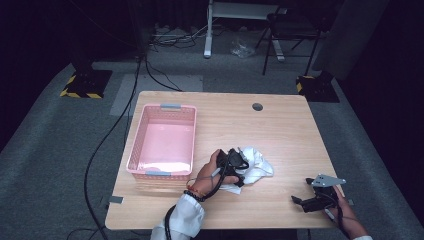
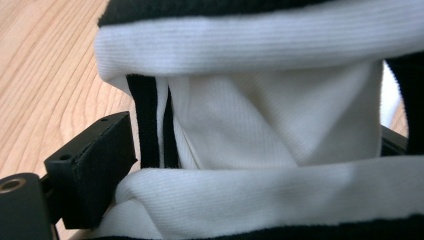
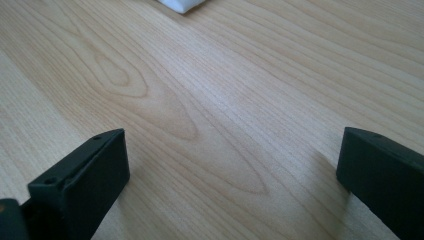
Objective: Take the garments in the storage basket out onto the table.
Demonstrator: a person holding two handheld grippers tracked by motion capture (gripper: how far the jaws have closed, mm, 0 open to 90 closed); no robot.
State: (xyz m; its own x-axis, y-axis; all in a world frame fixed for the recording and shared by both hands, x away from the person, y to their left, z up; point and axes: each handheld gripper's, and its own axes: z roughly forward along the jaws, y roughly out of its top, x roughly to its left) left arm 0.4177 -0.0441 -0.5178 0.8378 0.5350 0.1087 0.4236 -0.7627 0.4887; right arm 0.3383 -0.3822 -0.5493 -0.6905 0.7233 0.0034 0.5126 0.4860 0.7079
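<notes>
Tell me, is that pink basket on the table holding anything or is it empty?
Empty. The high view shows the pink basket's bare floor with nothing inside; the white cloth lies outside it on the table, at the left gripper.

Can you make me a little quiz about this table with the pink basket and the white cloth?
1. True or false: the basket has the cloth inside it.
2. Which gripper is at the cloth: A the left gripper, B the right gripper?
3. Fill in: the right gripper's jaws stand ____ above bare table.

Key
1. False. The cloth lies on the table to the right of the basket.
2. A. The left gripper view shows cloth between its jaws.
3. Open. Nothing lies between them in the right gripper view.
</notes>
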